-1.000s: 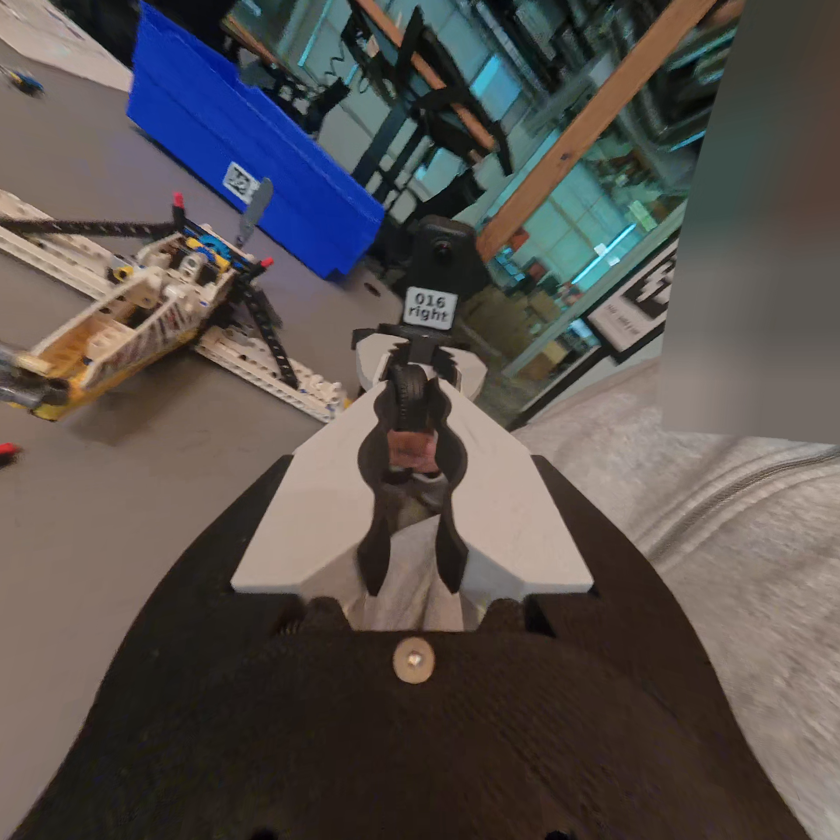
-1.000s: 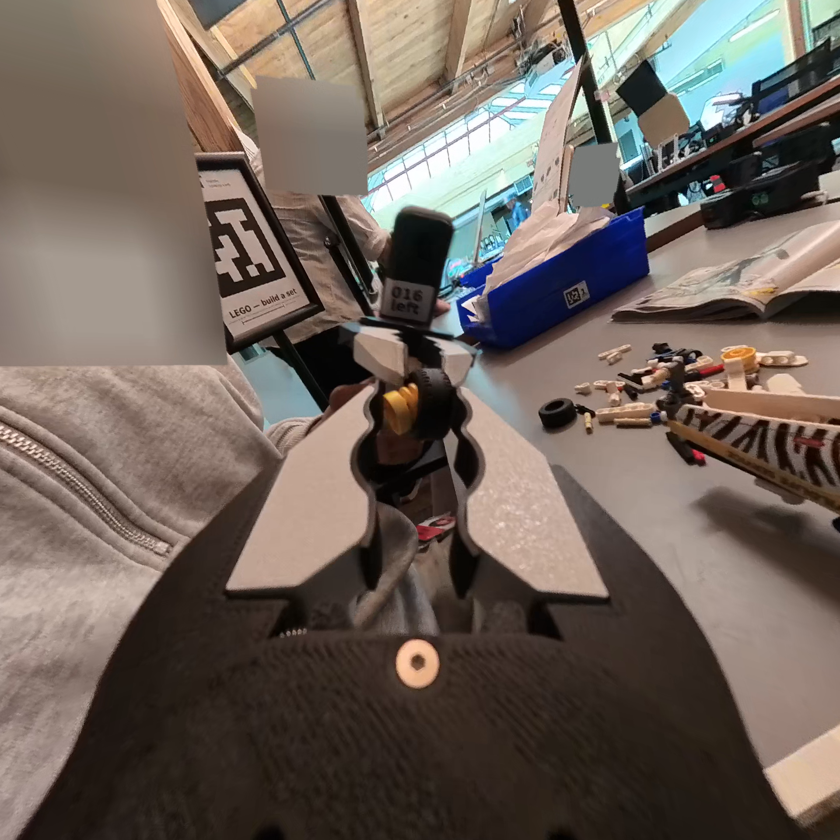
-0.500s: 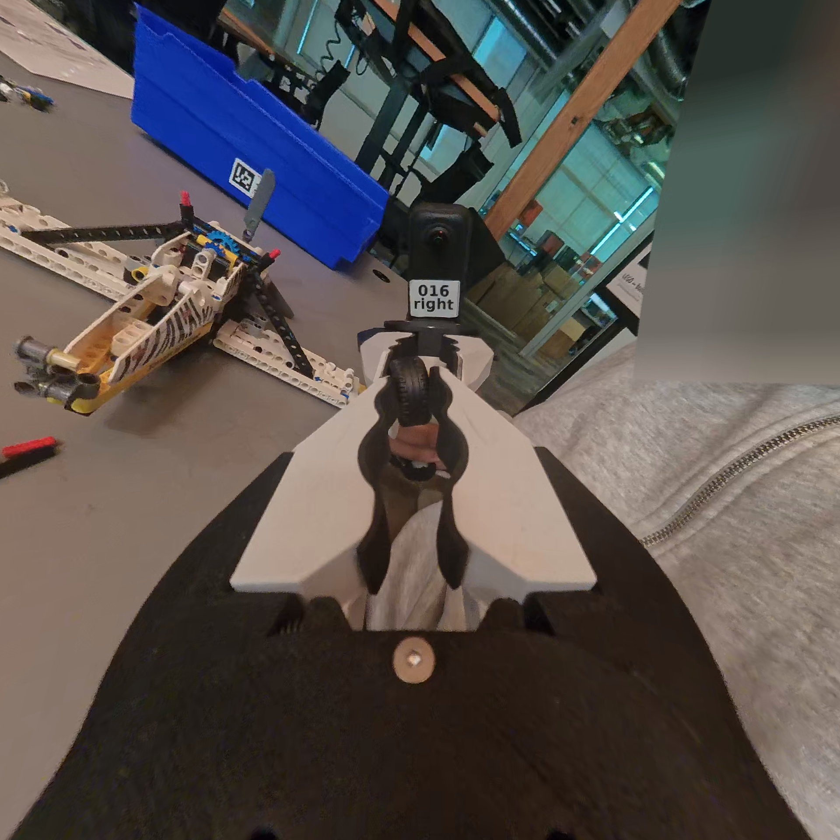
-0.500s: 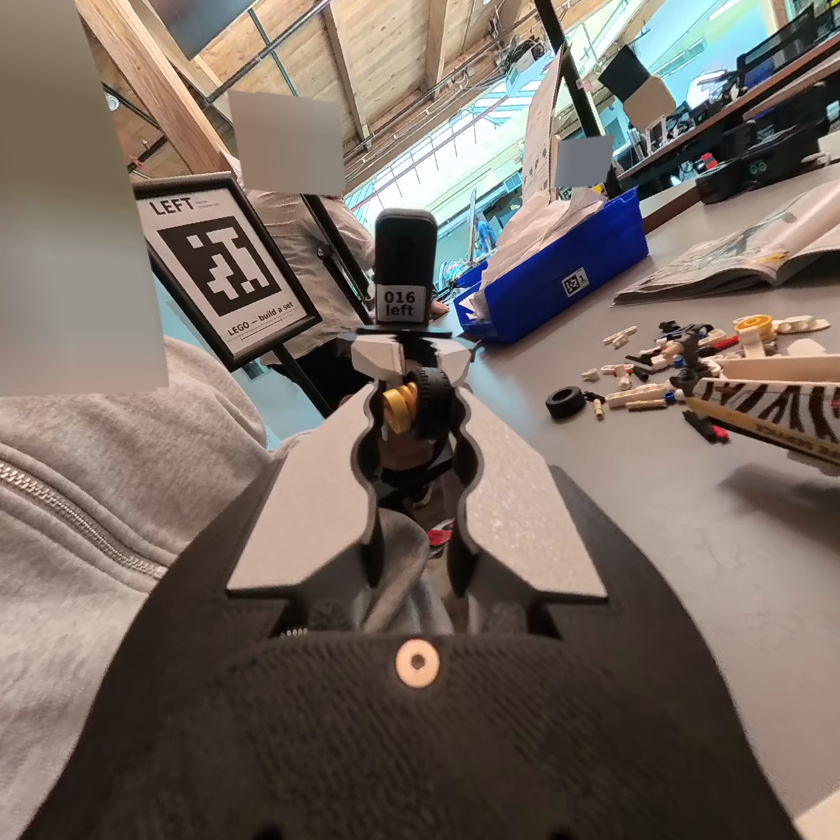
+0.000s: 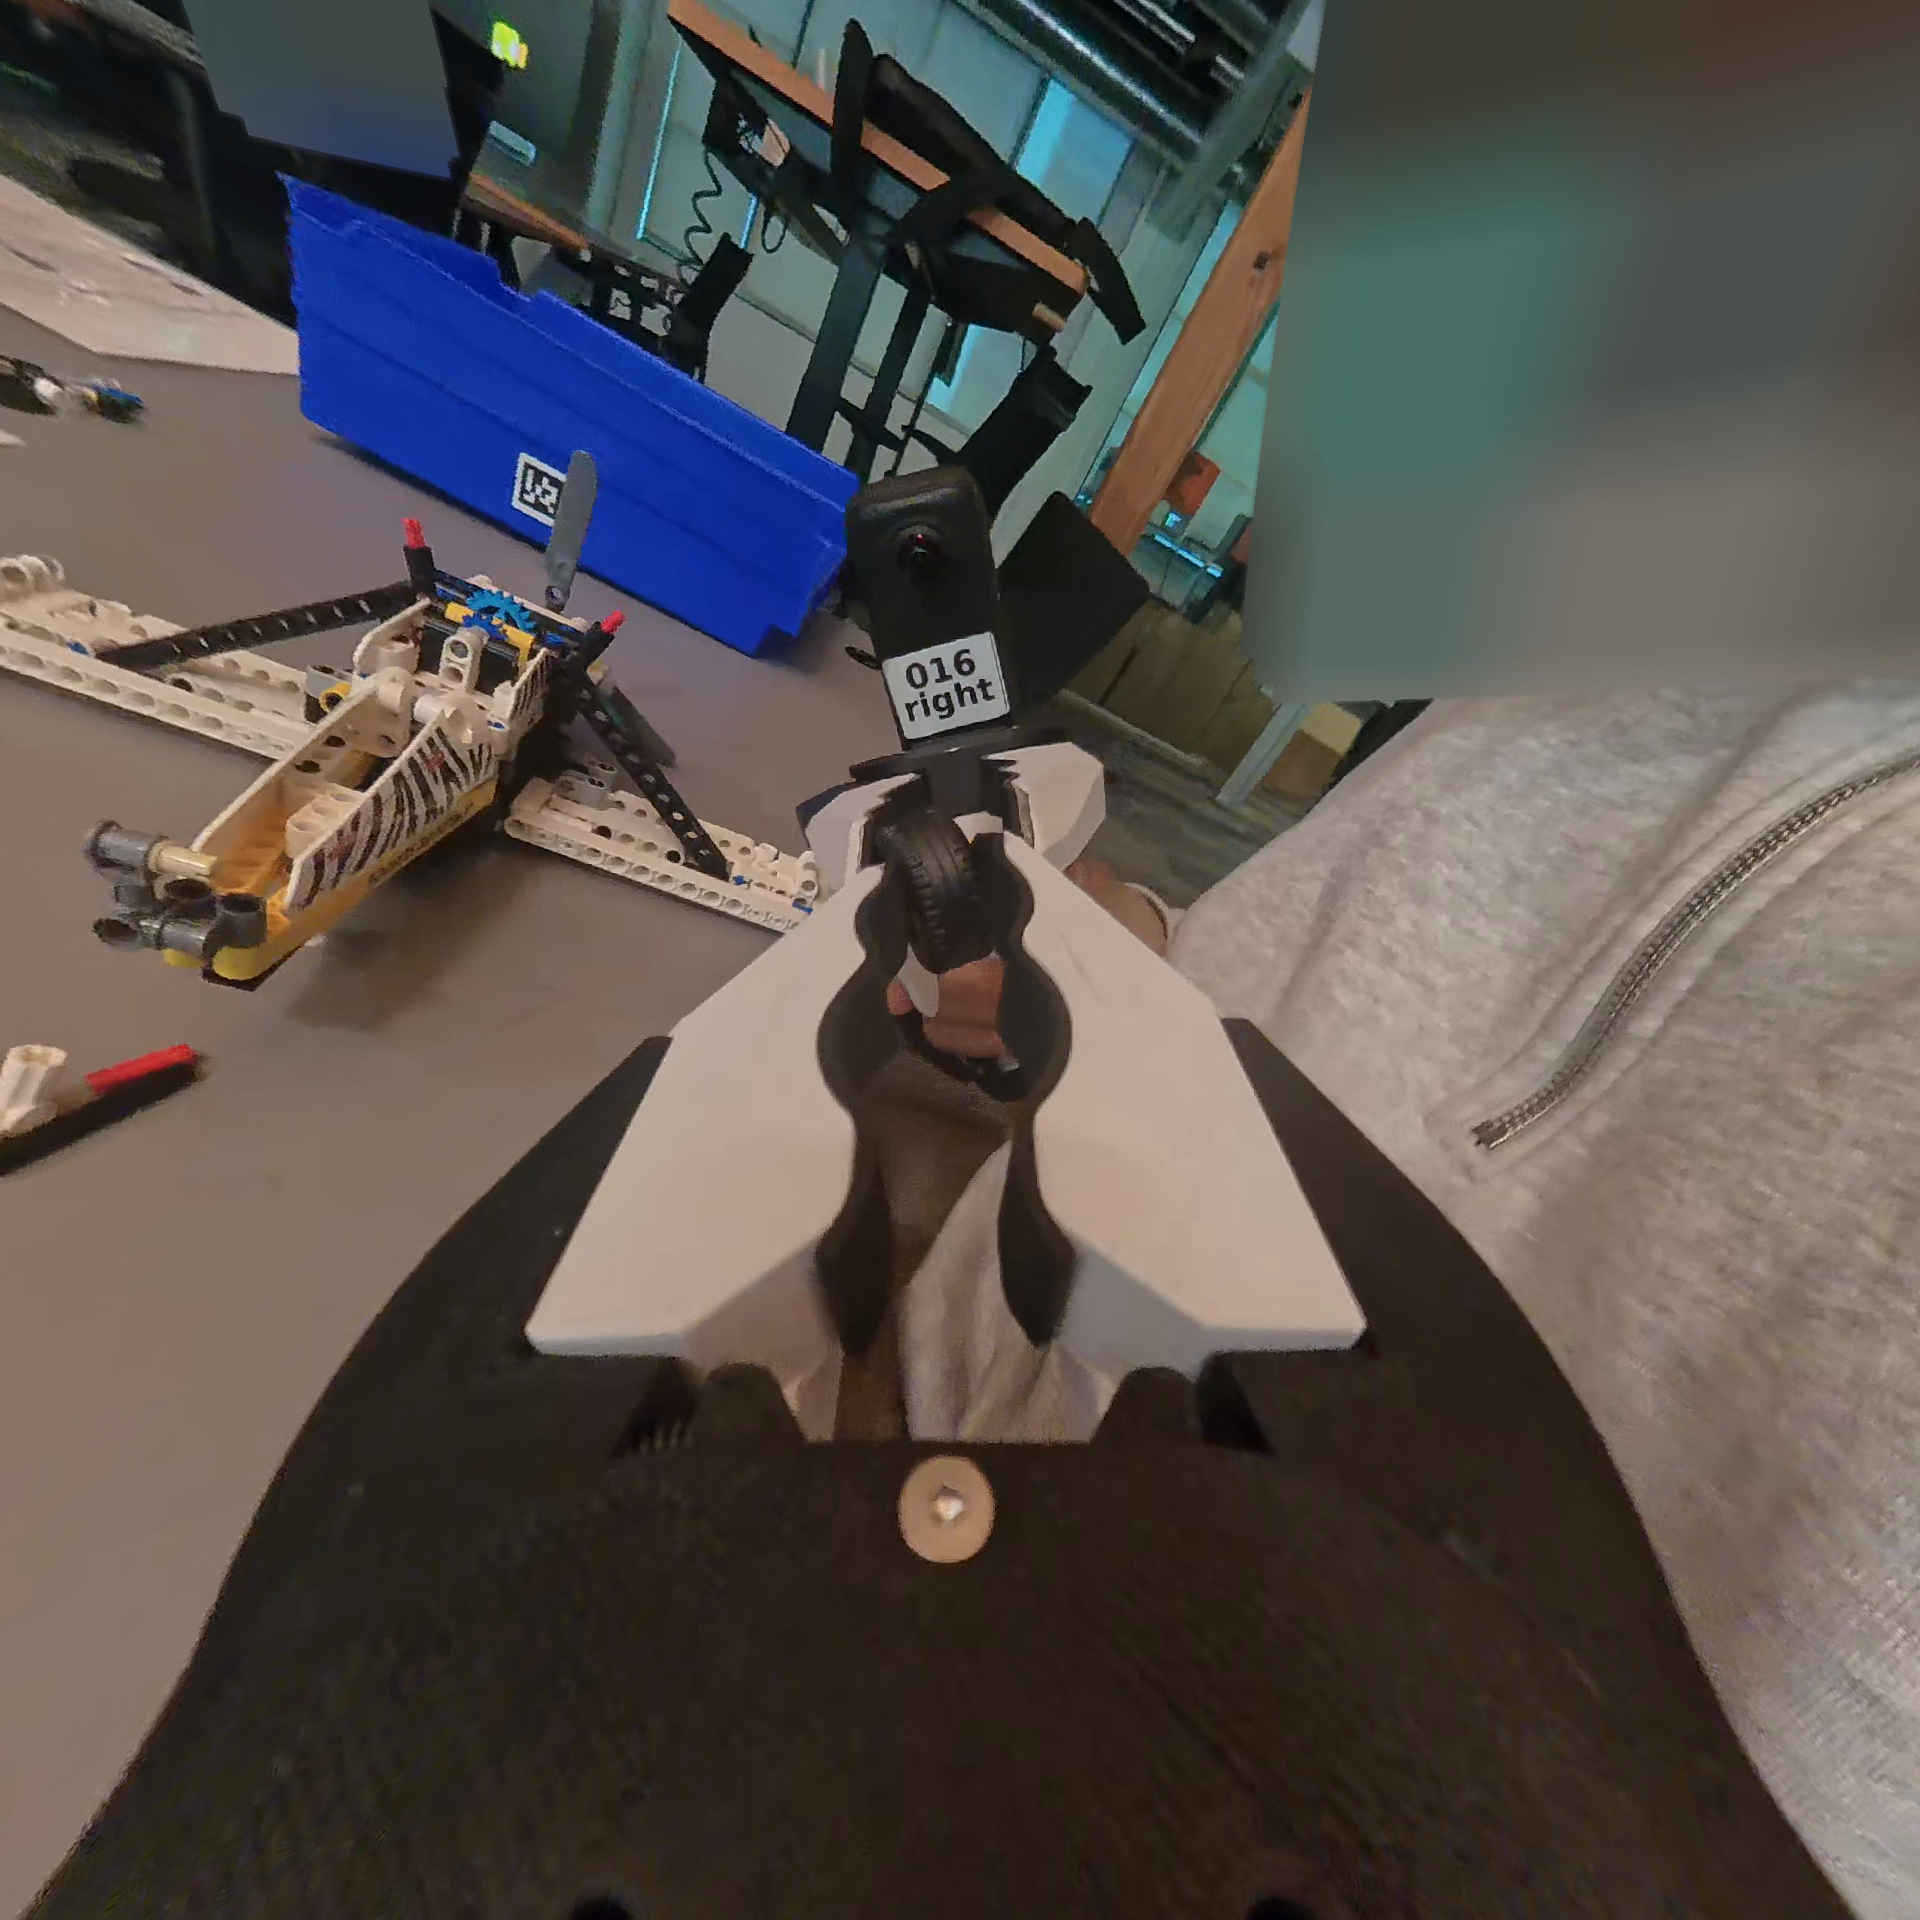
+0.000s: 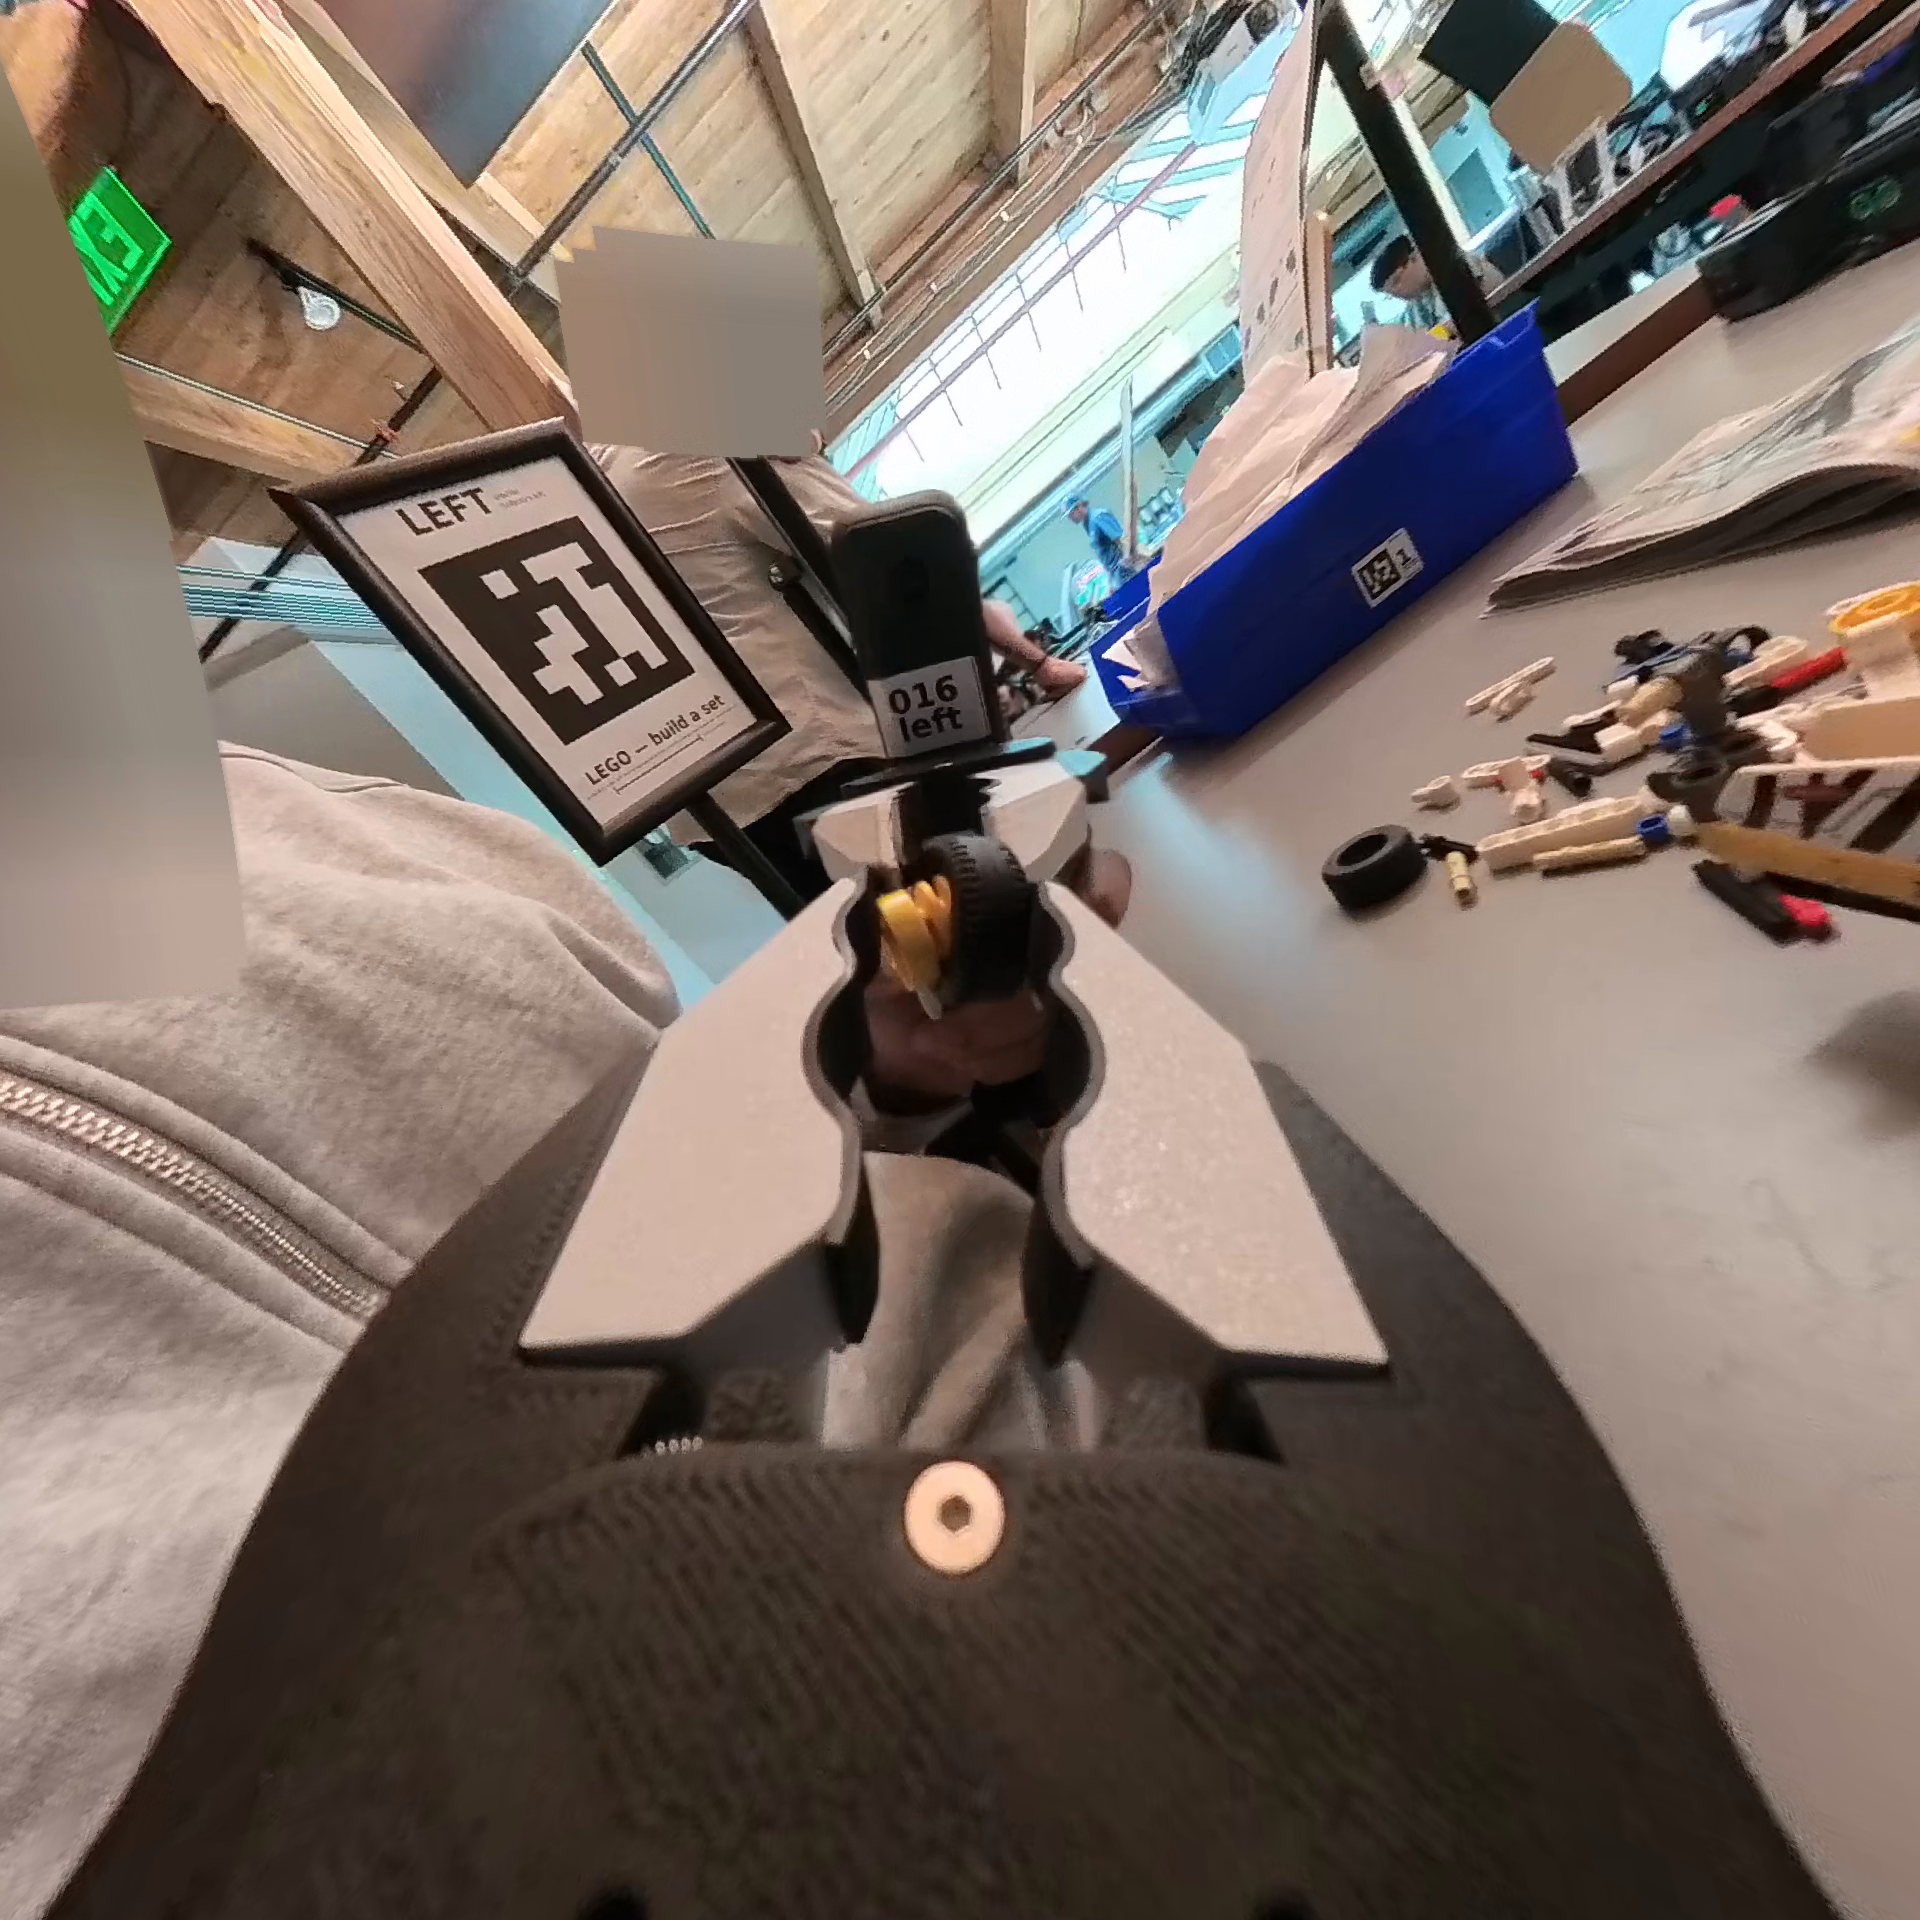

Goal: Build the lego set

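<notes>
Btwn both claws' tips, black tyre (image 5: 932,902) w/ yellow hub (image 6: 914,928), left claw (image 5: 940,883) & right claw (image 6: 951,920) pinching it.

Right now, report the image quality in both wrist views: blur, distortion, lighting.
Left wrist view: sharp on the black tyre and the lego model; wide-angle bending at the edges; the gripper base at the bottom is soft. Right wrist view: bright windows behind wash out the background; the yellow hub is crisp, while the loose tyre is slightly soft.

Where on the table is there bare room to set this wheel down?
Bare grey table lies between the loose black tyre and the right gripper; also near the plane model, beside the red pin. Crowded: loose parts before the blue bin.
</notes>
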Demonstrator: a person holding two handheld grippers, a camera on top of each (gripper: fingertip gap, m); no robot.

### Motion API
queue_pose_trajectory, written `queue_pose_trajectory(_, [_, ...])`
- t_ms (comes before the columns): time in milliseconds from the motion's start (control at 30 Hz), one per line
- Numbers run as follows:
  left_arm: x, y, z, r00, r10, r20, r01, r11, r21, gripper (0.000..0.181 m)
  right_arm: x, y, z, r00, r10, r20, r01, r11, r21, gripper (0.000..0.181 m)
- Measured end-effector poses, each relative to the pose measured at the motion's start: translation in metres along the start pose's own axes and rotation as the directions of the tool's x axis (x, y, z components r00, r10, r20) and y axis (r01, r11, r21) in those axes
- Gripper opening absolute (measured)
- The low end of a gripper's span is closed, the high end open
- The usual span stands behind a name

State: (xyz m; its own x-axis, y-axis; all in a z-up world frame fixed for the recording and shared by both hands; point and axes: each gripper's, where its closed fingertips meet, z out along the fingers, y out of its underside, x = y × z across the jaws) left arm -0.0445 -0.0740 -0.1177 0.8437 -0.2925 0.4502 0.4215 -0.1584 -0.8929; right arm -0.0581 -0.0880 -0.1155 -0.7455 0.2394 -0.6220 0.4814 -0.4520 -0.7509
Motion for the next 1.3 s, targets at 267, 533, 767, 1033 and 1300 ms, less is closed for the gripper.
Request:
queue_pose_trajectory(267, [0.006, 0.004, -0.008, 0.999, 0.034, -0.035, -0.035, 0.999, -0.024, 0.017, -0.005, 0.007, 0.007, 0.996, 0.062, 0.068, -0.061, 0.998, -0.016, 0.025])
queue_pose_trajectory(533, [0.027, -0.001, -0.017, 0.958, -0.083, -0.276, 0.104, 0.993, 0.063, 0.015, -0.02, 0.007, 0.012, 0.962, 0.179, 0.206, -0.179, 0.984, -0.016, 0.028])
queue_pose_trajectory(767, [0.014, -0.004, -0.014, 0.936, -0.18, -0.301, 0.218, 0.971, 0.096, 0.015, -0.01, 0.002, 0.009, 0.988, 0.088, 0.123, -0.093, 0.995, 0.028, 0.028])
queue_pose_trajectory(1033, [-0.006, 0.002, -0.014, 0.977, -0.181, -0.114, 0.183, 0.983, 0.008, 0.016, 0.011, 0.007, 0.003, 0.855, -0.471, -0.218, 0.44, 0.881, -0.177, 0.028])
queue_pose_trajectory(1300, [-0.026, 0.025, -0.013, 0.984, -0.174, 0.036, 0.177, 0.971, -0.162, 0.02, 0.042, 0.039, 0.0, 0.69, -0.676, -0.258, 0.514, 0.709, -0.482, 0.029])
